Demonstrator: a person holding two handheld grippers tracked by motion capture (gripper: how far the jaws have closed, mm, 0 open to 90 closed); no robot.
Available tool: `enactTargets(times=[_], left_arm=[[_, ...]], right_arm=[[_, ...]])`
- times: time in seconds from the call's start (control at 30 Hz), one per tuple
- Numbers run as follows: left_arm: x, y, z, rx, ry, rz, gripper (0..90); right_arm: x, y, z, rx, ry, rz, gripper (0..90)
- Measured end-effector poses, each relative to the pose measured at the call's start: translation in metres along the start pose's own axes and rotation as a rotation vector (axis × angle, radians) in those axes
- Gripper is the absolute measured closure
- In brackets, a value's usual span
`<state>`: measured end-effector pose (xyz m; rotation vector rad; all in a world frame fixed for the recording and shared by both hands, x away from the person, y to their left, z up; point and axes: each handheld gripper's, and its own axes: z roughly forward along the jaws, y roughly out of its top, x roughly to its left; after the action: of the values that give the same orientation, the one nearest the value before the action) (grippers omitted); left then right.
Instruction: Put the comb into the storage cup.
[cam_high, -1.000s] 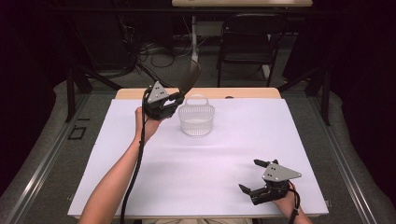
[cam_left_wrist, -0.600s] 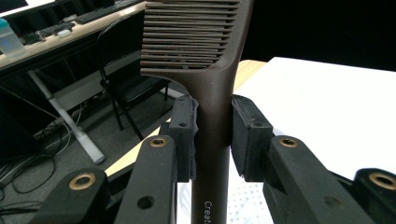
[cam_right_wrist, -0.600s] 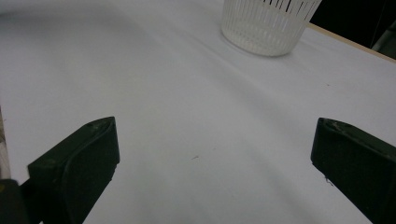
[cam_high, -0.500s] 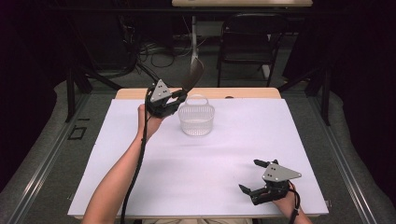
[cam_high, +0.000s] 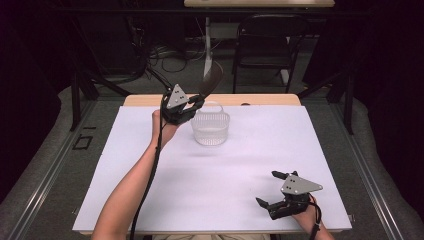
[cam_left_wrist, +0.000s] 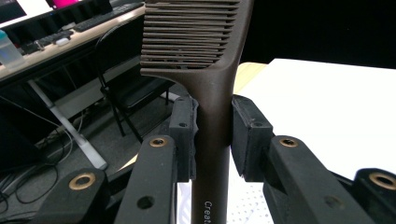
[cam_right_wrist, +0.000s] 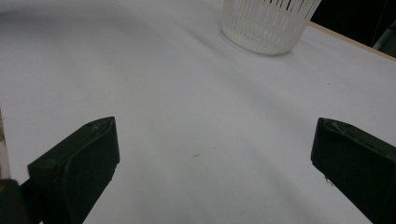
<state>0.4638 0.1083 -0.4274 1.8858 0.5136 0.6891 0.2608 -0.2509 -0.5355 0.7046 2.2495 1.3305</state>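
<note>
Comb (cam_left_wrist: 212, 93) in left hand-held gripper (cam_high: 192, 106), above basket (cam_high: 210, 128) rim.

Overhead light is falling evenly on the white desk (cam_high: 215, 185), leaving it bright while the room behind is sinking into near black. The high view is looking soft and slightly grainy. A faint shadow is lying under the basket (cam_high: 210, 128), and another is spreading beneath the right claw (cam_high: 274, 189). In the left claw view the comb (cam_left_wrist: 212, 93) is staying sharp while the background is blurring. In the right claw view the near jaws are blurring, and the desk is glaring pale grey.
</note>
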Motion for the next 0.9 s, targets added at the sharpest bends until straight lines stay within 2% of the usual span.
enactTargets(times=[0.37, 0.63, 0.9], left_arm=[[-0.004, 0.000, 0.008, -0.011, -0.011, 0.024, 72.4], [-0.006, -0.001, 0.013, -0.004, -0.022, 0.033, 72.3], [-0.007, -0.003, 0.018, -0.017, -0.028, 0.036, 72.3]], right_arm=[[0.000, 0.000, 0.000, 0.004, 0.002, 0.000, 0.9], [-0.001, 0.000, 0.001, 0.005, 0.003, -0.002, 0.9], [-0.001, 0.000, 0.000, 0.005, 0.003, -0.004, 0.9]])
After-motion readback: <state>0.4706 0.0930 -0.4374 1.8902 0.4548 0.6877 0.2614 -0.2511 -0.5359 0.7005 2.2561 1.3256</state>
